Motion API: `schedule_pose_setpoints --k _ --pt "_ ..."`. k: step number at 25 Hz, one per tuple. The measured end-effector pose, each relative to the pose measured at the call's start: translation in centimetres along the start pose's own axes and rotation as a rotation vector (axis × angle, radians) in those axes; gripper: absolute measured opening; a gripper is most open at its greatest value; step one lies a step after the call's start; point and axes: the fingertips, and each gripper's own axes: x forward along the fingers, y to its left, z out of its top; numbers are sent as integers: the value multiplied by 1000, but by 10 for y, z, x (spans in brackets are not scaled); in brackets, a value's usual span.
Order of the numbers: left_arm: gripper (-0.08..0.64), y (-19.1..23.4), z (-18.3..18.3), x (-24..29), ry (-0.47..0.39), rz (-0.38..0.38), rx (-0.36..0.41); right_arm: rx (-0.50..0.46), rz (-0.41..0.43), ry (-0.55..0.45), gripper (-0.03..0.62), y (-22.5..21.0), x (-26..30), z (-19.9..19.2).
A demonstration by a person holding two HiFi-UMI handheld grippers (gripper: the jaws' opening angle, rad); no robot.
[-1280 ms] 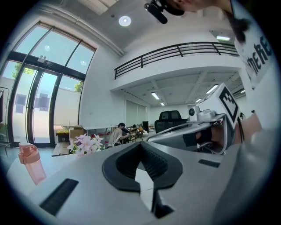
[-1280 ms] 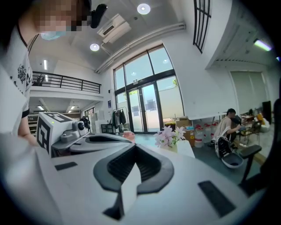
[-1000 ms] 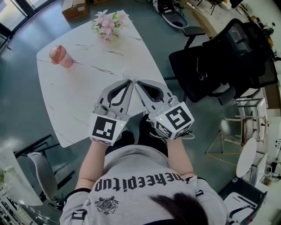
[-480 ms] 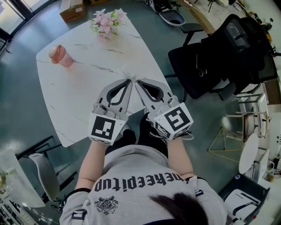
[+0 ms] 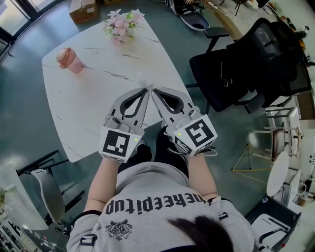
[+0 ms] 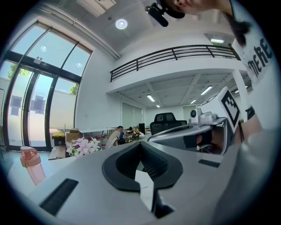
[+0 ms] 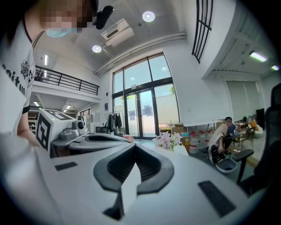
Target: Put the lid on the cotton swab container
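Note:
My left gripper (image 5: 145, 90) and right gripper (image 5: 154, 91) are held side by side over the near edge of the white marble table (image 5: 88, 103), tips almost touching. Both are shut with nothing between the jaws. In the left gripper view the jaws (image 6: 141, 143) meet along their whole length, and the right gripper (image 6: 193, 132) shows beside them. The right gripper view shows its own jaws (image 7: 135, 145) shut the same way. Just beyond the tips a small pale see-through thing (image 5: 143, 78) sits on the table, too faint to tell what it is. No lid can be made out.
A pink lidded cup (image 5: 68, 61) stands at the table's far left, and a bunch of pink flowers (image 5: 122, 23) at its far edge. A black office chair (image 5: 256, 64) is to the right of the table. A cardboard box (image 5: 83, 10) lies on the floor beyond.

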Motion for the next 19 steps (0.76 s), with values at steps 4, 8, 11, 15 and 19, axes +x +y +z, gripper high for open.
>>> schedule_pose_setpoints --k 4,8,11,15,19 --pt "15 -1 0 -2 -5 0 -7 6 0 -4 11 1 -1 -1" --pt "15 -4 -1 -5 5 -7 21 7 -4 -10 11 4 -4 0" --pt "15 -6 0 -7 -7 -8 -4 8 -9 -13 11 5 -6 1" --pt "15 -9 2 -10 -15 -12 -13 8 -17 -21 11 7 -9 2" --pt "15 -10 3 -16 -22 -12 -18 8 -25 -26 11 10 -11 2"
